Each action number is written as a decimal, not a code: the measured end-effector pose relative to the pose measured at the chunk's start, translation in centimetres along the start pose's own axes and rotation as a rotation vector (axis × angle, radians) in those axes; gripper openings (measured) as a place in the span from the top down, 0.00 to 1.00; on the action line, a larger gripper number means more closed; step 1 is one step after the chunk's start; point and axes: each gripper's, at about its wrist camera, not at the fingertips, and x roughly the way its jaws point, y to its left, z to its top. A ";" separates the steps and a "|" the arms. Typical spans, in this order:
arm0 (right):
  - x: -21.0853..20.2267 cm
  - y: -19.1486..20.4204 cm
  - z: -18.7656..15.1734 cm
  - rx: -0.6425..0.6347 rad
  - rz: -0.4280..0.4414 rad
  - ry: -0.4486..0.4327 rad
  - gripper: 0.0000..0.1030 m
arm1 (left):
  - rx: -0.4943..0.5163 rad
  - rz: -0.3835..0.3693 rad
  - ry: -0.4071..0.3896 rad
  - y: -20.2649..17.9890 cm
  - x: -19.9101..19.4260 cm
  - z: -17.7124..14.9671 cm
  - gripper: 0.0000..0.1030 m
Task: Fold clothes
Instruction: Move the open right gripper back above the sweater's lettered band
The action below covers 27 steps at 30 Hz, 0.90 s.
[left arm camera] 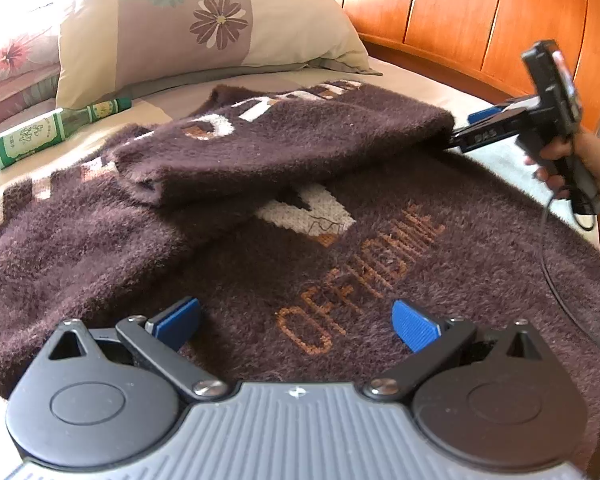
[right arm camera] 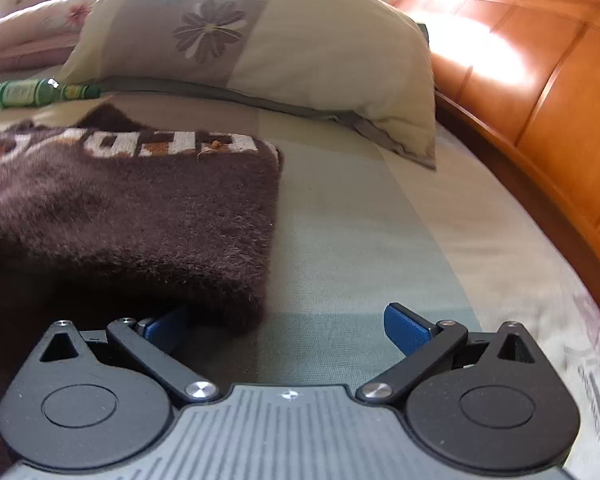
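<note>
You hold both grippers, left (left arm camera: 296, 326) and right (right arm camera: 288, 326), released over the sweater (left arm camera: 380, 248), sleeve (left arm camera: 284, 148) folded inward

Sweater (left arm camera: 228, 148) showing fuzzy brown knit, matt. Headboard (left arm camera: 480, 12) at 1 o'clock gleaming glossy orange wood. Pillow (left arm camera: 204, 24) looking smooth cloth. Bottle (left arm camera: 56, 130) at 10 shining green glass.

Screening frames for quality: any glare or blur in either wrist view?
Left wrist: sun washes out the top-left corner behind the floral pillow; right gripper slightly motion-blurred. Right wrist: glare on the orange wooden headboard; fluffy brown sweater soft.
</note>
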 end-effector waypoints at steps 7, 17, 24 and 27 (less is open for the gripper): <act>-5.8 1.3 2.6 -0.058 0.059 -0.131 0.00 | 0.005 0.009 0.003 -0.3 -0.1 0.0 0.01; 1.5 4.0 2.7 0.146 0.200 0.005 0.04 | 0.020 0.017 0.003 -0.3 -0.1 -0.1 0.01; 0.7 5.1 3.4 0.103 0.172 -0.006 0.04 | 0.018 0.022 0.000 0.0 -0.5 0.1 0.01; -0.9 6.0 5.3 0.076 0.197 -0.082 0.04 | 0.012 0.026 -0.008 0.1 -0.7 0.2 0.01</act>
